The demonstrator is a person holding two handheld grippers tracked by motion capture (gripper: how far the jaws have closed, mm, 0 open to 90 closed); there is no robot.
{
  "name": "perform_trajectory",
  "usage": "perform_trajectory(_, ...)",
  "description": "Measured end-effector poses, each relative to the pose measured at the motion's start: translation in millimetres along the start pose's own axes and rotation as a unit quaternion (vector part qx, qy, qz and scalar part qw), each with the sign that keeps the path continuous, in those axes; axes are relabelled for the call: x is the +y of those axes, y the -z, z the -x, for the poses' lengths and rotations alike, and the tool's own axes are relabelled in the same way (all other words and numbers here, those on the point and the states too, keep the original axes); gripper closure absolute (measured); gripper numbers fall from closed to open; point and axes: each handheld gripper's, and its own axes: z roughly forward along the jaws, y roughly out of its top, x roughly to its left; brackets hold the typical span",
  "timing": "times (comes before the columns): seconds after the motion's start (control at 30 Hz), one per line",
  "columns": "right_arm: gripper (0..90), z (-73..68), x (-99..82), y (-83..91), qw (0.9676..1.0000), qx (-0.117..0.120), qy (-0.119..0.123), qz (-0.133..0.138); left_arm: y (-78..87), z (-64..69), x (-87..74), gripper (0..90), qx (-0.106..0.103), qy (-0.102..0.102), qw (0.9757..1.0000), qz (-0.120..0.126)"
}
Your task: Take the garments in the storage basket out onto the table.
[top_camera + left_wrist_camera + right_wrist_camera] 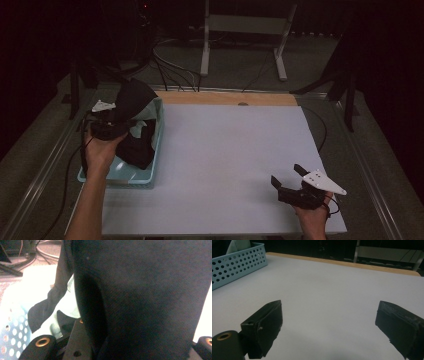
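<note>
Two tools: left tool (pixel 111 126) clamps black cloth (pixel 131 102) over perforated blue basket (pixel 125 176), frame left; lift straight, clear rim. Right tool (pixel 290 181) gapes empty above white counter (pixel 225 150).

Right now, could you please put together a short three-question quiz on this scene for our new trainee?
1. True or false: the right gripper holds a garment between its fingers.
2. Multiple choice: where does the light blue basket sit on the table in the high view? A) left edge B) centre C) far right corner
3. Short answer: what is the left gripper lifting out of the basket?

Key
1. False: it is open above bare table.
2. A.
3. A dark cloth, raised above the basket, with a pale cloth beside it.
</note>
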Motion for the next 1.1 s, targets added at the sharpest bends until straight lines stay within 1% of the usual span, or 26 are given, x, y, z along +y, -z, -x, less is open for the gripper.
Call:
perform_trajectory(0.1, 7.0, 0.2, 0.1, 0.1, 1.0000, 0.000, 0.000, 0.000, 2.8, 3.5, 3.4, 69.3, -0.002, -0.006, 1.0000, 0.006)
perform_trajectory(0.17, 7.1, 0.1, 0.1, 0.1, 1.0000, 0.000, 0.000, 0.001, 2.8, 3.5, 3.4, 69.3, -0.002, -0.006, 1.0000, 0.006)
perform_trajectory(0.2, 7.0, -0.1, 0.1, 0.0, 1.0000, 0.000, 0.000, 0.001, 4.8, 6.0, 6.1, 69.3, -0.008, -0.005, 0.9999, 0.013)
perform_trajectory(0.3, 7.1, -0.1, 0.1, 0.0, 1.0000, 0.000, 0.000, 0.001, 5.9, 7.8, 7.9, 69.3, -0.011, -0.005, 0.9998, 0.019)
perform_trajectory(0.33, 7.0, -0.1, 0.1, 0.0, 1.0000, 0.000, 0.000, 0.001, 7.3, 9.7, 9.8, 69.3, -0.018, -0.005, 0.9995, 0.024)
perform_trajectory(0.37, 7.0, 0.0, 0.1, 0.0, 1.0000, 0.000, 0.000, 0.001, 7.7, 10.8, 10.4, 69.4, -0.020, -0.005, 0.9994, 0.028)
perform_trajectory(0.53, 7.0, -0.1, 0.1, 0.0, 1.0000, 0.000, 0.000, 0.001, 11.1, 15.1, 14.2, 69.3, -0.033, -0.005, 0.9987, 0.039)
perform_trajectory(0.6, 7.1, -0.1, 0.1, 0.0, 1.0000, 0.000, 0.000, 0.001, 11.7, 16.2, 15.0, 69.3, -0.035, -0.006, 0.9985, 0.041)
perform_trajectory(0.67, 7.0, 0.0, 0.1, 0.1, 1.0000, 0.000, 0.000, 0.001, 13.0, 19.1, 17.5, 69.4, -0.042, -0.006, 0.9980, 0.047)
perform_trajectory(0.8, 7.0, 0.3, 0.1, 0.3, 1.0000, 0.000, 0.001, 0.002, 13.9, 22.4, 20.0, 69.5, -0.046, -0.010, 0.9976, 0.050)
perform_trajectory(0.87, 7.0, 0.3, 0.1, 0.1, 1.0000, 0.000, 0.001, 0.002, 14.8, 25.5, 22.2, 69.5, -0.051, -0.011, 0.9971, 0.055)
perform_trajectory(0.97, 7.0, 0.0, 0.1, -0.1, 1.0000, 0.001, 0.001, 0.002, 15.5, 26.8, 23.4, 69.5, -0.057, -0.010, 0.9966, 0.058)
perform_trajectory(1.0, 7.0, 0.0, 0.1, -0.1, 1.0000, 0.001, 0.001, 0.002, 16.3, 28.1, 24.6, 69.6, -0.064, -0.008, 0.9959, 0.063)
perform_trajectory(1.1, 7.0, 0.0, 0.1, -0.2, 1.0000, 0.001, 0.001, 0.002, 17.9, 30.3, 27.0, 69.7, -0.069, -0.008, 0.9952, 0.069)
